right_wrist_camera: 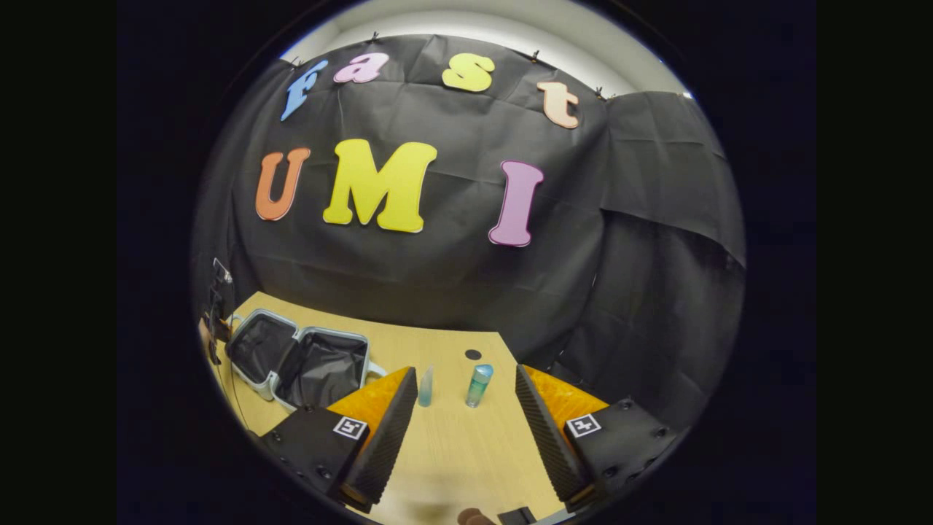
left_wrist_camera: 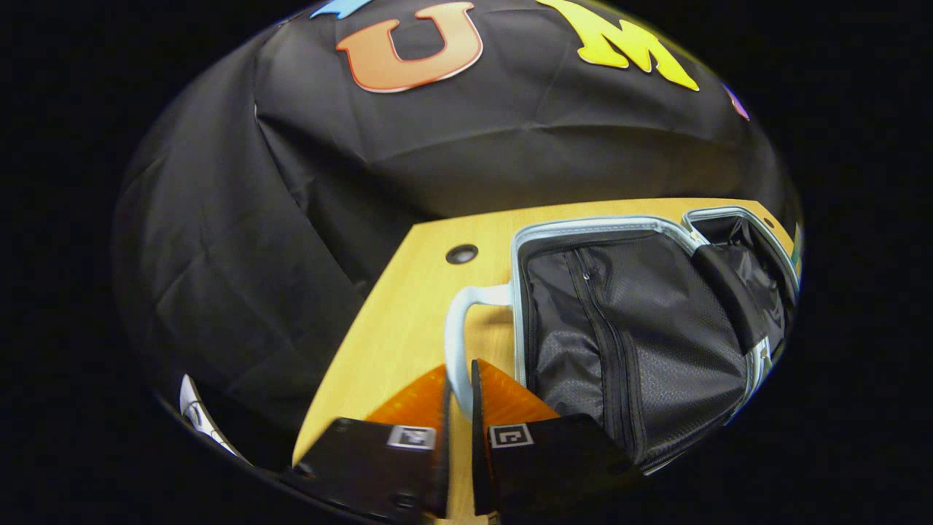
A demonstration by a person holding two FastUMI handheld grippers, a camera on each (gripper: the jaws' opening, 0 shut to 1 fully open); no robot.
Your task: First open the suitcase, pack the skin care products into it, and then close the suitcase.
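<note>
A light wooden table (right_wrist_camera: 452,452) is backed by black cloth. On it the suitcase (right_wrist_camera: 302,361) is laid fully open, both dark-lined halves bare of any product; a zipped mesh divider (left_wrist_camera: 619,328) is seen across one half. The suitcase's pale side handle (left_wrist_camera: 458,343) is gripped between the nearly closed fingers of the left gripper (left_wrist_camera: 459,408). The right gripper (right_wrist_camera: 461,408) is spread wide above the table, with two skin care bottles (right_wrist_camera: 479,385) standing upright beyond its fingers, outside the suitcase.
</note>
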